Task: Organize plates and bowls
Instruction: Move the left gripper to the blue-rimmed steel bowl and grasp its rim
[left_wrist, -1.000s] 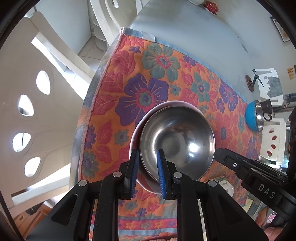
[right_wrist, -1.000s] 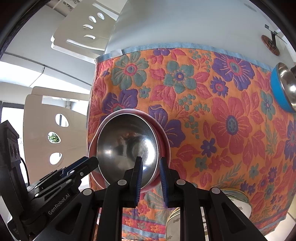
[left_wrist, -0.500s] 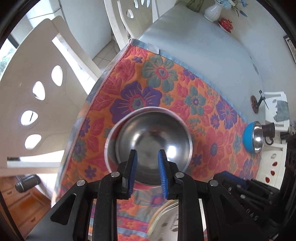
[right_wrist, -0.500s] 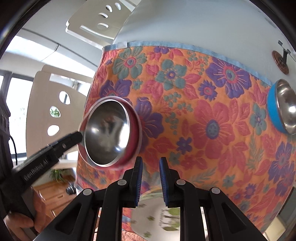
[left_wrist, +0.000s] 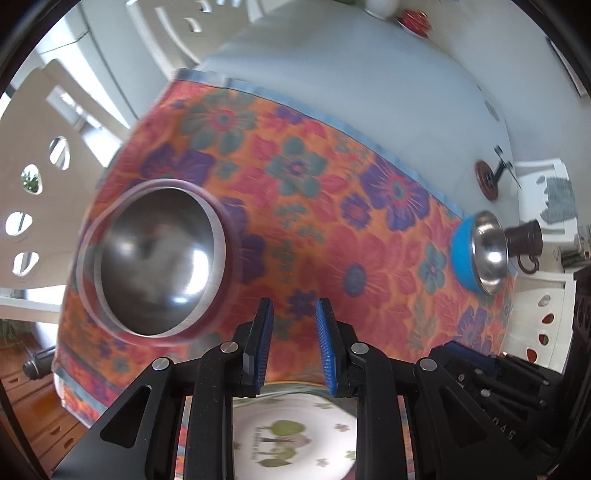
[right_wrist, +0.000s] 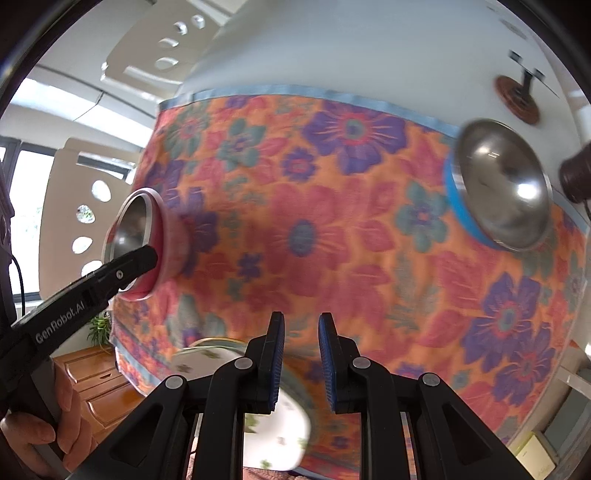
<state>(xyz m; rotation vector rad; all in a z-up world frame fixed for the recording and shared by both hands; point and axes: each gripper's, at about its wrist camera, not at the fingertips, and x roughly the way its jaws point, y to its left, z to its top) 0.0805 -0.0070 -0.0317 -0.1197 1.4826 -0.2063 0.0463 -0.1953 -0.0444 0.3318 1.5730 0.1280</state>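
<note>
Left gripper (left_wrist: 293, 343) hangs over the floral cloth (left_wrist: 332, 236), jaws apart, nothing between them. Steel bowl (left_wrist: 155, 258) sits nested in a pink one, off left; blue bowl (left_wrist: 478, 254) far right; patterned plate (left_wrist: 291, 439) below.

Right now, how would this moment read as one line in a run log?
left gripper: open, empty | right gripper: open, empty | steel bowl nested in pink bowl: on floral cloth | blue-shelled steel bowl: apart, unstacked

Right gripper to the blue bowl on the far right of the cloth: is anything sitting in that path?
Nothing visible does. Between the right gripper and the blue bowl the right wrist view shows only bare floral cloth. The patterned plate lies below the gripper, toward the near edge, and the pink bowl sits far left.
</note>
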